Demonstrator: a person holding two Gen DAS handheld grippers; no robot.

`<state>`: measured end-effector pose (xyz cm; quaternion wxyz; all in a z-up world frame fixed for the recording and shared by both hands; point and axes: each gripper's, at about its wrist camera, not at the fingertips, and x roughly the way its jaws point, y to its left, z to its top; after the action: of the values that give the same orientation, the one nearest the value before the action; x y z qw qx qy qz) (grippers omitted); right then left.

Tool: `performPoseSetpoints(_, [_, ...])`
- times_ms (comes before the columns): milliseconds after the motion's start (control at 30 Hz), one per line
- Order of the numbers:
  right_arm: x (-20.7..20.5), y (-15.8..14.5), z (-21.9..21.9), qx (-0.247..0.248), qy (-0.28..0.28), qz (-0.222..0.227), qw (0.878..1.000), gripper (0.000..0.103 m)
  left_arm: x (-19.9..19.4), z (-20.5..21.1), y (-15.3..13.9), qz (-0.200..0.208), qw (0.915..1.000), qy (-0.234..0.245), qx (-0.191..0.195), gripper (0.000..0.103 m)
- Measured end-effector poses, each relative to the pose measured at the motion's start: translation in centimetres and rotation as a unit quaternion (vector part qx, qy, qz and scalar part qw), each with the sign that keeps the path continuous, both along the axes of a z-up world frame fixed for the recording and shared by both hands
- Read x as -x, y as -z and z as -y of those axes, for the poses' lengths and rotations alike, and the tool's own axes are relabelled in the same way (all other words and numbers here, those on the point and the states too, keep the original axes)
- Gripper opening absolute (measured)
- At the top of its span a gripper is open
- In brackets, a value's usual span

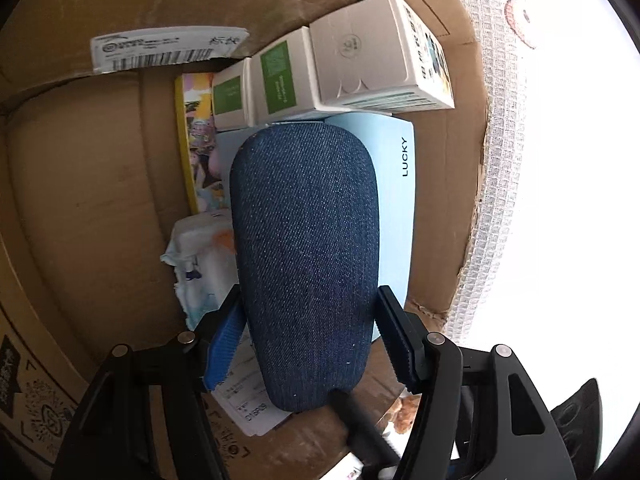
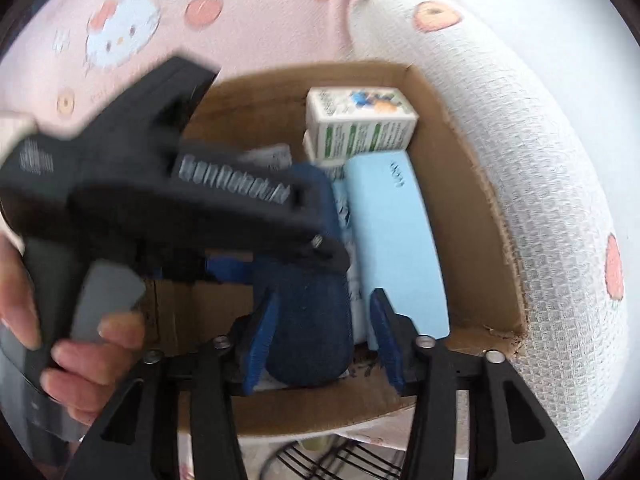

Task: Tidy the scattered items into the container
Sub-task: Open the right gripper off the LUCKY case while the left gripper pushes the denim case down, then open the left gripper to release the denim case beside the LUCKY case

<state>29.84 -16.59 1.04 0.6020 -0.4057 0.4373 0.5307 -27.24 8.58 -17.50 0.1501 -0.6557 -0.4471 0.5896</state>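
While left fingers clamp the denim case over the half-filled cardboard box, right fingers stand apart.

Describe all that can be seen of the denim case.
The denim case is an oblong shape with rounded ends, covered in dark blue woven cloth. It is inside the cardboard box, partly over the pale blue box. The left gripper clamps its sides; the right gripper straddles it, open.
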Motion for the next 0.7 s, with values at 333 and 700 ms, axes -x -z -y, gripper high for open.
performPoseSetpoints(333, [-0.5, 2.6, -1.9, 0.023, -0.009, -0.007, 1.0, 0.049, 0.6, 0.5, -0.7, 0.003, 0.9997, -0.017, 0.014, 0.067])
performPoseSetpoints(700, [-2.0, 3.3, -2.8, 0.014, 0.014, -0.032, 0.999, 0.048, 0.3, 4.1, -4.7, -0.061, 0.9952, -0.045, 0.061, 0.07])
